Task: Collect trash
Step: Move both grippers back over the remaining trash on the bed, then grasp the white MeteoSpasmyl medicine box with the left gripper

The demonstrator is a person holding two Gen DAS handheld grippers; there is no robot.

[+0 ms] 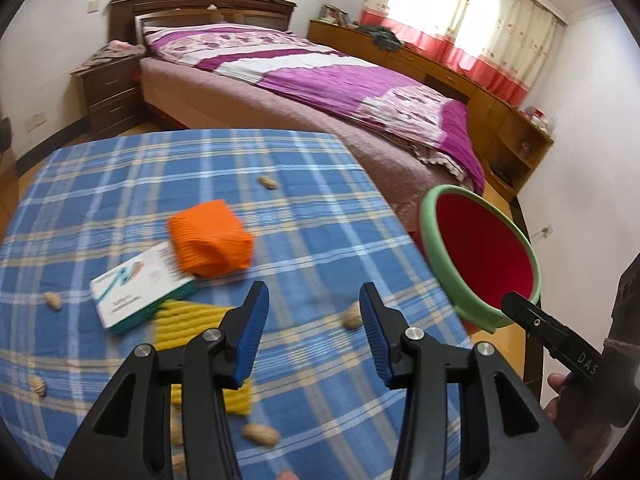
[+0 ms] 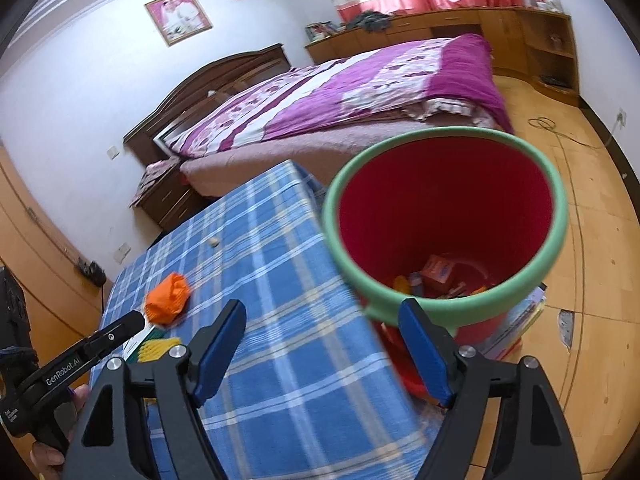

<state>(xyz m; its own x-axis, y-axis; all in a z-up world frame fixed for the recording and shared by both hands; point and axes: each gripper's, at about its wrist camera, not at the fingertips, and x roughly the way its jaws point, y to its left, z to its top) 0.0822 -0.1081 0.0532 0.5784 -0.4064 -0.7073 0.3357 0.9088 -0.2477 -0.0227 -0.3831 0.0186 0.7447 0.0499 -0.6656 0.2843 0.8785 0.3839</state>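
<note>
A: What is on the tabletop (image 1: 120, 184)?

B: A blue checked cloth covers it. On it lies an orange crumpled wrapper (image 1: 210, 234), and touching its near left side is a small white and green box (image 1: 138, 288). A yellow ribbed piece (image 1: 188, 320) lies just beside the box, partly hidden behind the left gripper (image 1: 314, 336). Peanuts in their shells are scattered around: one far (image 1: 267, 183), one at the left (image 1: 53, 301), one between the gripper's fingers (image 1: 353, 315), one near (image 1: 261, 434).

A: And the left gripper itself?

B: It hangs over the near part of the cloth, tilted downward, jaws apart with a clear gap. Nothing is between the blue pads; the peanut seen in the gap lies on the cloth below.

A: Where is the bin?

B: The red bin with a green rim (image 2: 444, 216) stands on the floor just beside the right edge of the tabletop. In the right wrist view its mouth is open toward the camera, and at the bottom lie some bits of packaging (image 2: 438, 276), one a red box.

A: The right gripper?

B: The right gripper (image 2: 326, 354) is wide open and empty, held above the tabletop edge and the near rim of the bin. A person's hand (image 1: 568, 400) holds it.

A: What lies beyond?

B: A bed (image 1: 320, 80) with a purple and white cover, well apart from the tabletop.
</note>
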